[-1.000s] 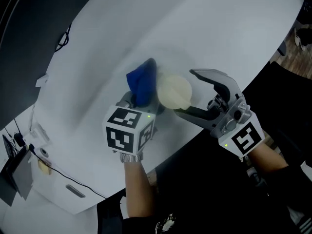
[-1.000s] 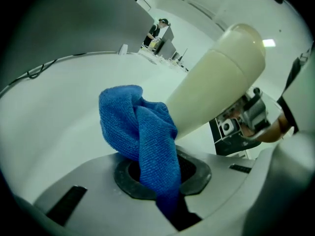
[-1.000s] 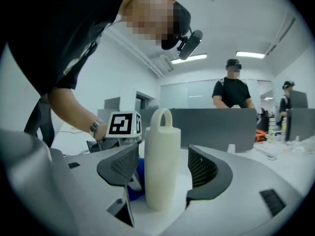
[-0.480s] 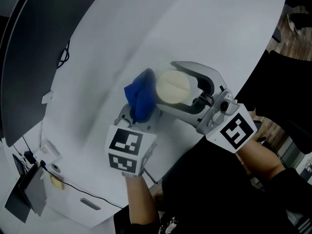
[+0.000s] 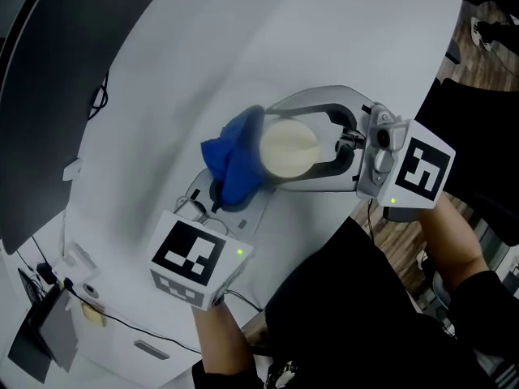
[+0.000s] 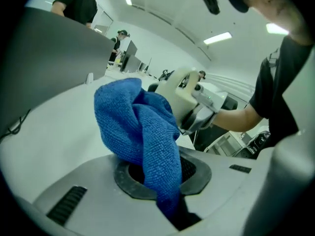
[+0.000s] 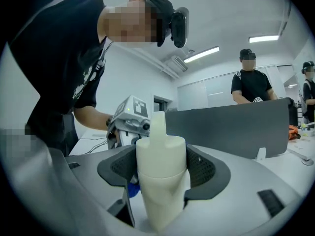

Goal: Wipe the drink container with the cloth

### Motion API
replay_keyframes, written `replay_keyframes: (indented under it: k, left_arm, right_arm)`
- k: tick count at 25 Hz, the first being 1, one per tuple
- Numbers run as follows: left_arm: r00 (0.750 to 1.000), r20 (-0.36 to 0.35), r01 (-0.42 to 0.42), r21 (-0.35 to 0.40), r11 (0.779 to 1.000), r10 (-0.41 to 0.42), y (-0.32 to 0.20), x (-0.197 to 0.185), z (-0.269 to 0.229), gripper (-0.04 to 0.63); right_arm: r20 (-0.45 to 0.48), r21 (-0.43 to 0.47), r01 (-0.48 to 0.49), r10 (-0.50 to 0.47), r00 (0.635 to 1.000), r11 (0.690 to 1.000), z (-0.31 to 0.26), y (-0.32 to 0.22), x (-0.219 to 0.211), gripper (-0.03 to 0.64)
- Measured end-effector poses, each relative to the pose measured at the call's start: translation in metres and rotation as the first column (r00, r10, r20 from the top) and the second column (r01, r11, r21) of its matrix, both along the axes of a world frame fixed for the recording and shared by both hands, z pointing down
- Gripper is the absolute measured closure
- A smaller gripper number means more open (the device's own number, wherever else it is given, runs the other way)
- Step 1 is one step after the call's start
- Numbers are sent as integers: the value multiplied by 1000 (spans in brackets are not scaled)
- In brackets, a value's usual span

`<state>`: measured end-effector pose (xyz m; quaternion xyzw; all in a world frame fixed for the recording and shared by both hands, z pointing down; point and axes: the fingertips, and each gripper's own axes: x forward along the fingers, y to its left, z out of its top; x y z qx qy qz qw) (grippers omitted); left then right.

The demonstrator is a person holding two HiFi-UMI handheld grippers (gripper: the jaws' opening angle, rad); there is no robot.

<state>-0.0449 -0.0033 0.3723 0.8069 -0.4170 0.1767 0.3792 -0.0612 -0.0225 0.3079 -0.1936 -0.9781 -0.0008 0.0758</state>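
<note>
Over the white table (image 5: 340, 39) we clamped our right gripper (image 5: 274, 148) on the upright cream drink container (image 5: 290, 146), one jaw on each side. Our left gripper (image 5: 227, 197) pinched the blue cloth (image 5: 233, 159), bunched against the container's side. Both marker cubes (image 5: 188, 258) showed black-and-white square patterns

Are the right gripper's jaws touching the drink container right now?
Touching. The right gripper view shows the right gripper with both jaws pressed against the sides of the drink container, no gap either side.
</note>
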Motion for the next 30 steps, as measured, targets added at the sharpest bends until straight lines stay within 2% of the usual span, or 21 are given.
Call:
replay_keyframes:
  k: [2,3,7,10,12,14,16,19,22,25,26,27,28,30]
  left_arm:
    - [999,33,-14,-26,1000,15,-4,4,22,549]
    - [999,28,-18,-43,999,19,-6,7,33,549]
    - [995,-102,-1,-92,996,-9,-10,14,53,551]
    - [997,-83,-18,-159,987,5,-5,18,67,549]
    - [997,-74,-18,-181,983,5,-4,19,73,549]
    - [996,-86,1,-188,982,-17,-7,18,76,549]
    - [996,-90,11,-194,981,-29,-5,18,78,549]
    - [996,-84,18,-198,980,-35,-3,18,79,549]
    - [996,-77,37,-207,978,-54,-4,17,80,549]
    - [994,-78,53,-207,977,-71,-3,19,79,549]
    - [993,-90,56,-203,978,-76,-1,20,76,549]
    - [990,-113,58,-193,980,-80,2,20,69,549]
    - [986,-146,57,-174,983,-83,6,21,60,549]
    - [971,-228,54,-106,993,-77,14,20,31,549]
  right_arm:
    - [-8,10,7,-7,1000,1000,0,1,0,341]
    - [-13,3,4,-4,1000,1000,1,0,1,341]
    - [-7,-61,-28,28,1000,998,2,-10,6,341]
    - [13,-63,-41,42,999,997,-2,-13,6,341]
    - [10,-68,-85,85,996,994,-2,-16,5,341]
    - [8,-73,-186,187,982,980,-1,-22,11,341]
    - [6,-77,-340,342,940,937,0,-24,27,339]
    - [4,-37,-550,550,835,835,-1,-21,38,339]
    - [19,33,-641,641,767,766,-2,-19,20,339]
    - [-9,39,-685,686,727,727,3,-24,8,341]
    - [-27,28,-683,684,729,730,7,-25,8,341]
    - [-43,16,-668,668,743,744,10,-25,9,341]
    - [-55,4,-637,636,770,771,13,-25,10,341]
    - [-71,-21,-527,525,848,849,17,-25,13,341]
